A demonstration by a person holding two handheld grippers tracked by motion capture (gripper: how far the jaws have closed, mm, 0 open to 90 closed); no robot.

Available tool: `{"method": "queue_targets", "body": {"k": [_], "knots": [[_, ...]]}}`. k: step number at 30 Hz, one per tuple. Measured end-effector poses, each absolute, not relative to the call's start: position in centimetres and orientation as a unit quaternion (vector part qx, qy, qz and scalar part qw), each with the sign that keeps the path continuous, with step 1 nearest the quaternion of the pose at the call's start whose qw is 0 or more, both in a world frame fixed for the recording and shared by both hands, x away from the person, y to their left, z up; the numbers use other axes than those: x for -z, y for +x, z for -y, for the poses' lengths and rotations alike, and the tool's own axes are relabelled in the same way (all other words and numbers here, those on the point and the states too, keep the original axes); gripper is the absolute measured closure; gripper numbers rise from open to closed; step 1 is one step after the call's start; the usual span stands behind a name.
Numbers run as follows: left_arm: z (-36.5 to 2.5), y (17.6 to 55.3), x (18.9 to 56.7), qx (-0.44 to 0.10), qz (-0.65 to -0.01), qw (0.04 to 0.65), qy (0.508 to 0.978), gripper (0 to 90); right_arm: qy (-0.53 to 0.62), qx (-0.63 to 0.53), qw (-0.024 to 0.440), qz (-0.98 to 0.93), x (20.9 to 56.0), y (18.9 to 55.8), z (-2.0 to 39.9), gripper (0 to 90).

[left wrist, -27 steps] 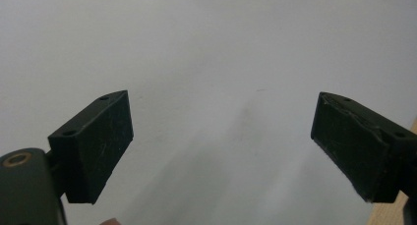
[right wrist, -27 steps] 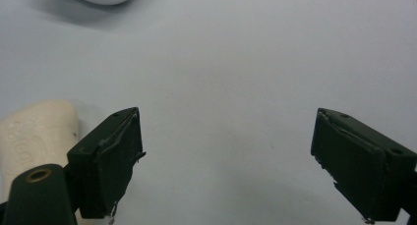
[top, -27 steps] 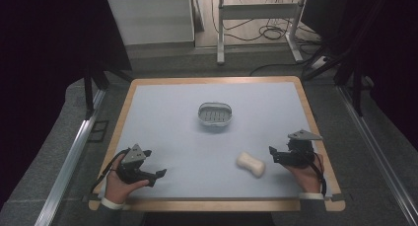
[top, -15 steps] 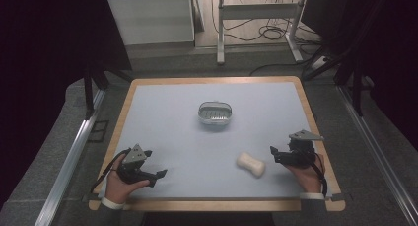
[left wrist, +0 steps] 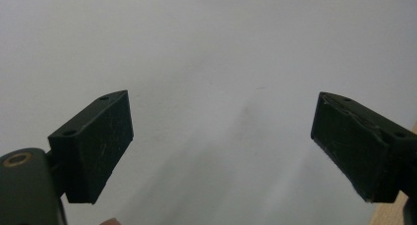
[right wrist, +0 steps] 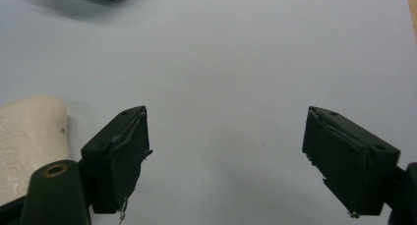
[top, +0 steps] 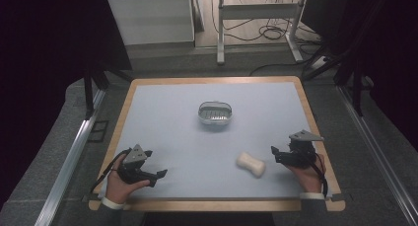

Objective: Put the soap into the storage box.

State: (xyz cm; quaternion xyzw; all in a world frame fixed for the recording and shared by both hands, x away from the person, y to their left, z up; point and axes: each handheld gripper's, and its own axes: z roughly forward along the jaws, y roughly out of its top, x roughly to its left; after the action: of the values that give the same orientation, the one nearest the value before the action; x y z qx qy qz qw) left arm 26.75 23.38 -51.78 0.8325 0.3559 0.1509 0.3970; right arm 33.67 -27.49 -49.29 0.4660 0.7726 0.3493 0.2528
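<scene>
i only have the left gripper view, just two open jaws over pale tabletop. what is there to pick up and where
Observer: A cream bar of soap lies on the table, off to the right of your left hand-held gripper, close beside the right hand-held gripper.
Operator: is the right one holding it
Observer: No. In the right gripper view its jaws stand open over bare table, with the soap outside its left jaw.
Operator: anything else on the table
Observer: A small oval soap dish sits near the middle, farther from the person than the soap, and nothing lies in it.
</scene>
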Motion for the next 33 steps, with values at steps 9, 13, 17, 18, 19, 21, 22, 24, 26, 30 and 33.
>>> {"method": "queue_targets", "body": {"k": [9,13,17,18,19,21,22,24,26,30,33], "knots": [[-23.3,26.9,51.9,-0.148,-0.357,0.392,0.835,9.3,0.461,-0.352,0.249,-0.776,49.0,33.7,27.2,21.0],[-23.2,26.8,51.9,-0.146,-0.355,0.392,0.836,9.3,0.462,-0.346,0.245,-0.779,49.0,33.7,26.9,22.3],[-23.4,26.8,51.8,-0.148,-0.357,0.394,0.834,9.3,0.459,-0.345,0.239,-0.783,48.7,33.7,26.7,22.5],[-23.5,26.8,51.8,-0.15,-0.356,0.393,0.834,9.3,0.458,-0.341,0.237,-0.786,48.6,33.8,26.7,22.3],[-23.5,26.8,51.8,-0.15,-0.356,0.393,0.834,9.3,0.455,-0.34,0.238,-0.788,48.5,33.8,26.6,22.3],[-23.7,26.8,51.8,-0.145,-0.361,0.403,0.828,9.4,0.449,-0.336,0.234,-0.794,48.1,33.9,26.3,22.2],[-23.7,26.8,51.8,-0.145,-0.361,0.403,0.828,9.4,0.445,-0.332,0.232,-0.799,47.9,33.9,26.1,22.2],[-24.1,27.0,52.0,-0.144,-0.368,0.401,0.827,9.4,0.436,-0.324,0.232,-0.807,47.3,33.9,25.7,22.2],[-24.3,27.0,52.0,-0.144,-0.37,0.402,0.825,9.5,0.432,-0.323,0.227,-0.811,46.9,33.9,25.5,22.4],[-24.3,26.9,51.8,-0.149,-0.372,0.4,0.824,9.5,0.42,-0.314,0.219,-0.823,46.4,33.8,25.2,22.3],[-24.4,26.9,51.9,-0.148,-0.374,0.4,0.824,9.5,0.414,-0.305,0.217,-0.83,46.1,33.9,25.0,22.5]]}}
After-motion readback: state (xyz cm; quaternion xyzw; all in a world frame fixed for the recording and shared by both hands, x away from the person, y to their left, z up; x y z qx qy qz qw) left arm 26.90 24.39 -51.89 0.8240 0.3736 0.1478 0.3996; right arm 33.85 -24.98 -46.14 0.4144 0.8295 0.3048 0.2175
